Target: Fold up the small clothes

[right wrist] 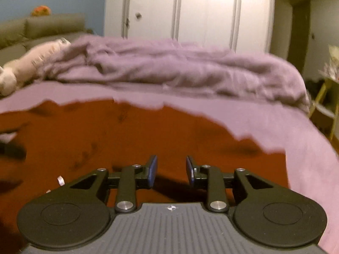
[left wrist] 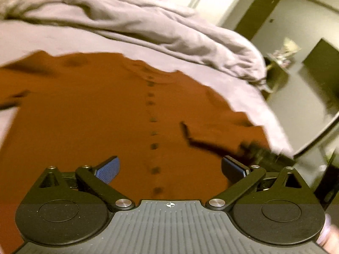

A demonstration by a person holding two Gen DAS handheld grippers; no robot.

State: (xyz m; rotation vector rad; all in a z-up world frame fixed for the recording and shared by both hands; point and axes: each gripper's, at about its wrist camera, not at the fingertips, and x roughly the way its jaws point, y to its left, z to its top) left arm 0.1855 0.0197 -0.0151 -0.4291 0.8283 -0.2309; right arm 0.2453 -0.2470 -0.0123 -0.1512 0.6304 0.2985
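A rust-orange buttoned garment [left wrist: 95,116] lies spread flat on the bed, its button line running up the middle of the left wrist view. It also shows in the right wrist view [right wrist: 127,139]. My left gripper [left wrist: 170,168] hovers over its lower middle, jaws wide open and empty. My right gripper [right wrist: 171,169] is over the garment near its right side, jaws partly open and empty. The right gripper shows as a dark blur in the left wrist view [left wrist: 260,152] by the right sleeve.
The bed has a lilac sheet [right wrist: 296,148]. A rumpled lilac duvet [right wrist: 180,69] lies across the far side. A white wardrobe [right wrist: 190,10] stands behind. A sofa [right wrist: 42,29] is at far left. The bed's right edge drops to the floor [left wrist: 296,105].
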